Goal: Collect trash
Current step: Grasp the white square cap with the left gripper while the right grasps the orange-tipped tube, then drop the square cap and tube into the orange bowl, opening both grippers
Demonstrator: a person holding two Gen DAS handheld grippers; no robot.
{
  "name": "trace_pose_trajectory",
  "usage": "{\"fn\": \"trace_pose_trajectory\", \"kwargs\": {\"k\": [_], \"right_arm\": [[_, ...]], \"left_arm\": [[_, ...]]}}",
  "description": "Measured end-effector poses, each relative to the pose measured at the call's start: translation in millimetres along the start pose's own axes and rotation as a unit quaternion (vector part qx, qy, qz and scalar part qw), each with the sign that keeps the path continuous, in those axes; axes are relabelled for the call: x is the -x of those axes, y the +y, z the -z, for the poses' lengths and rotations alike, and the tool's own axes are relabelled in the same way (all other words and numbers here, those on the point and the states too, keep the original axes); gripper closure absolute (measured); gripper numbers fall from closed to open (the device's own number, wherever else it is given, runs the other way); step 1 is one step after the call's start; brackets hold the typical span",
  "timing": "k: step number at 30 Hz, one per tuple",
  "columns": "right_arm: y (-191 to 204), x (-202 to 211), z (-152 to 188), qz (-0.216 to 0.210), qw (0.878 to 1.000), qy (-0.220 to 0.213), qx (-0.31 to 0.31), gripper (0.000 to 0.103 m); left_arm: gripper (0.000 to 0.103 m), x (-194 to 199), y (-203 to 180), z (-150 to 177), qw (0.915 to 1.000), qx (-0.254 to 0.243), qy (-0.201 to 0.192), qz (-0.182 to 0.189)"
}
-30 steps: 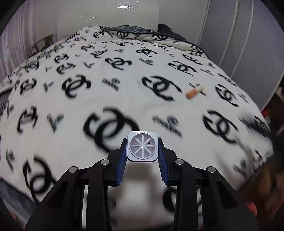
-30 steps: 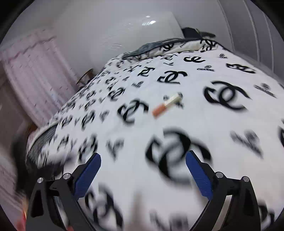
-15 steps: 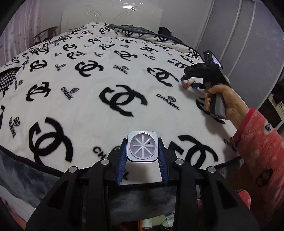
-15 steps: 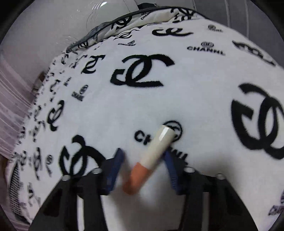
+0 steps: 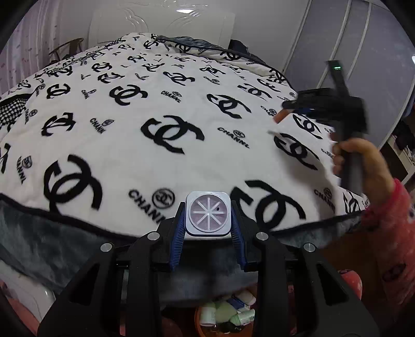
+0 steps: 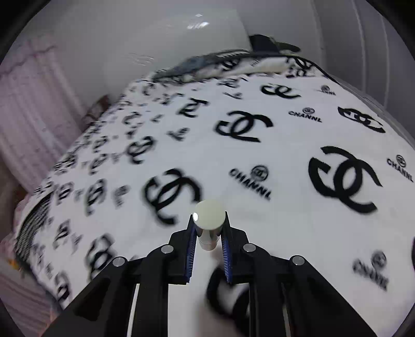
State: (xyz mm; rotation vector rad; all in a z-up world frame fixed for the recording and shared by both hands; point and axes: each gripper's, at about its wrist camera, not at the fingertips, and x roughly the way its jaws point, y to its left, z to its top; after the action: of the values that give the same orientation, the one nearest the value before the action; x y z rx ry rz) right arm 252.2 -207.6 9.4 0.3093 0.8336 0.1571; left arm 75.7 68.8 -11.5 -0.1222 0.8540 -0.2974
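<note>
My left gripper [image 5: 208,219] is shut on a small white square container with a star-ribbed face [image 5: 208,214], held above the foot edge of the bed. My right gripper [image 6: 209,229] is shut on a small tube with a cream cap [image 6: 209,215], lifted off the white logo-print blanket [image 6: 285,160]. In the left wrist view the right gripper [image 5: 293,110] shows at the right with the tube's orange end [image 5: 281,116] sticking out, held by a hand in a pink sleeve.
An orange bin [image 5: 223,317] with several small bottles and cups stands on the floor under the left gripper. The bed's blanket [image 5: 155,116] fills both views. A headboard [image 5: 160,23] and wardrobe doors [image 5: 363,51] lie beyond.
My right gripper closed on the tube and lifted it off the blanket. My left gripper drew back toward the foot edge of the bed, still holding the white container.
</note>
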Motion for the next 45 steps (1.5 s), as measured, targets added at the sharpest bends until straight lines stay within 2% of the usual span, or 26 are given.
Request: {"fn": "trace_pose_trajectory", "kwargs": {"k": [6,8,11,14,18,23,27,29,30,31,33,34,36,38,45], "right_arm": [[25,85,53,-0.047,0.996,-0.022,0.066,0.085],[32,114,87,-0.056,0.994,-0.022,0.095,0.085],[35,137,132,-0.063,0.991,-0.008,0.122,0.085],[29,146,184,-0.076,0.988,0.027,0.131,0.085],[20,135,251,-0.076,0.984,0.085,0.138,0.085],[-5,75,347,-0.056,0.973,0.2,0.103,0.085],[-28,19,398,-0.029,0.961,0.271,0.054,0.085],[-36,-3,412,-0.016,0.955,0.293,0.034,0.084],[-41,-13,416,-0.012,0.952,0.305,0.022,0.079],[-46,-20,417,-0.013,0.95,0.312,0.005,0.055],[-54,-21,413,0.006,0.957,0.291,-0.011,0.033],[-57,-18,410,0.017,0.96,0.279,-0.013,0.033],[-61,-20,407,0.01,0.96,0.279,-0.026,0.033],[-63,-20,409,0.014,0.959,0.282,-0.03,0.033],[-68,-18,405,0.019,0.961,0.272,-0.036,0.033]], "left_arm": [[0.071,20,-13,23,0.9999,-0.01,-0.001,0.008],[0.071,23,-18,35,0.9998,-0.015,0.005,0.012],[0.071,18,-26,59,0.9991,-0.02,0.03,0.02],[0.071,8,-35,90,0.9976,-0.029,0.059,0.022],[0.071,-19,-46,135,0.9916,-0.04,0.119,0.033],[0.071,-71,-58,193,0.9762,-0.042,0.209,0.038],[0.071,-128,-63,234,0.9563,-0.029,0.289,0.034],[0.071,-160,-57,253,0.9388,-0.004,0.344,0.022],[0.071,-170,-54,259,0.9329,0.01,0.359,0.021],[0.069,-179,-49,265,0.9274,0.021,0.373,0.018],[0.052,-194,-40,274,0.92,0.035,0.39,-0.012],[0.051,-196,-38,276,0.9183,0.041,0.394,-0.014],[0.048,-196,-34,275,0.9178,0.053,0.393,-0.005],[0.041,-194,-34,273,0.9213,0.051,0.385,-0.007],[0.041,-183,-32,271,0.9282,0.053,0.368,-0.014]]}}
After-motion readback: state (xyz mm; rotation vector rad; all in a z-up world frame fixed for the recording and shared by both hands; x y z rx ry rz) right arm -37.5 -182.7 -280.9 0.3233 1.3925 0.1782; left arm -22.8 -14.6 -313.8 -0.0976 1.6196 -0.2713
